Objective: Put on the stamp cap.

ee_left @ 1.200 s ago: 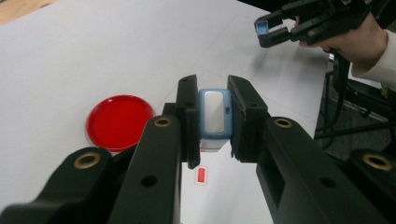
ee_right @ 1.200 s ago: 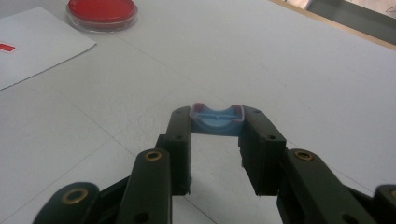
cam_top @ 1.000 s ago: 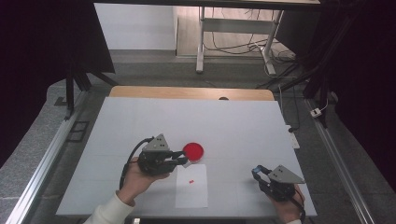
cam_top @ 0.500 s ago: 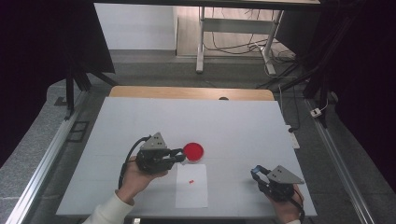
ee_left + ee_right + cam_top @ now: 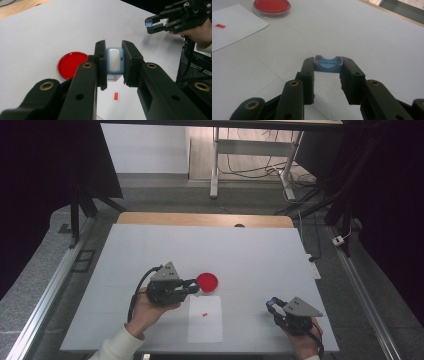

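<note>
Figure: 2 hand-held tongs at a white table (image 5: pixel 150 250), stamping in progress. The left gripper (image 5: pixel 113 63) is clamped on a small blue stamp body (image 5: pixel 115 62), its jaws pressed flat on the 2 long sides. Just beyond and to the left of those jaws, in the left gripper view, lies the red ink pad (image 5: pixel 71 64), a round shallow dish. Below the jaw tips lies the paper sheet (image 5: pixel 205 320), which already bears 1 small red stamped mark (image 5: pixel 115 96). The right gripper (image 5: pixel 328 63) pinches a blue cap (image 5: pixel 328 64) with red corners at its very tips and hangs low over bare table, well apart from the sheet.

Judged step: carrying the stamp between pad and paper. To do it well, keep the stamp face level and parallel to the surface, since a tilt would print only 1 edge. Lower it straight, without sliding, which would smear. Aim at blank paper beside the existing mark. Keep the clamp firm, as the smooth plastic sides may slip under downward pressure. The cap hand should rest clear of the sheet.
</note>
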Demonstrator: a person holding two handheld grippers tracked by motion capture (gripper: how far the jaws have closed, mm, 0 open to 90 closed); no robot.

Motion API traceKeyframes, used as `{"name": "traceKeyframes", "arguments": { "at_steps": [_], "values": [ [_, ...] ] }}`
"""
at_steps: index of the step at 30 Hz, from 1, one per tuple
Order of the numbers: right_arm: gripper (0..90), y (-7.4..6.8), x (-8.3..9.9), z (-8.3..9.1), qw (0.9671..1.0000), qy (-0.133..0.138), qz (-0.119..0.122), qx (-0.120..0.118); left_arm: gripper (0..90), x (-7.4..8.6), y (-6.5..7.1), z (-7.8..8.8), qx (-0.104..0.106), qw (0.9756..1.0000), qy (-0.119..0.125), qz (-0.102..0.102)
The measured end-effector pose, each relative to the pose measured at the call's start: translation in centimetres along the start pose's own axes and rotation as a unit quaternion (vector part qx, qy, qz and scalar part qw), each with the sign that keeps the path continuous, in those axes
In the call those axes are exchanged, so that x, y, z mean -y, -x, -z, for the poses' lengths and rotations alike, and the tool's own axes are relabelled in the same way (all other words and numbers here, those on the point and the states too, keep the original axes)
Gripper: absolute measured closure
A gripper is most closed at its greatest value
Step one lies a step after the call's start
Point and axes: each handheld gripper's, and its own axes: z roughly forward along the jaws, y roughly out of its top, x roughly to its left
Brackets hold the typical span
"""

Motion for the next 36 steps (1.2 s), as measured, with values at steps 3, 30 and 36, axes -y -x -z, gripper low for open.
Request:
{"name": "traceKeyframes", "arguments": {
  "at_steps": [3, 30, 36],
  "values": [
    [64.4, -0.1, -0.1, -0.1, 1.0000, 0.001, -0.003, -0.004, 75.6, 0.0, 0.0, 0.0, 0.001, 1.0000, 0.001, 0.000],
    [64.4, -2.1, -1.4, -1.5, 0.9992, 0.013, -0.009, -0.036, 75.6, 0.0, -0.1, -0.2, 0.004, 1.0000, 0.002, 0.003],
    [64.4, -3.2, -1.7, -2.1, 0.9992, 0.013, -0.003, -0.037, 75.6, 0.0, -0.1, -0.2, 0.006, 1.0000, 0.003, 0.003]
  ]
}}
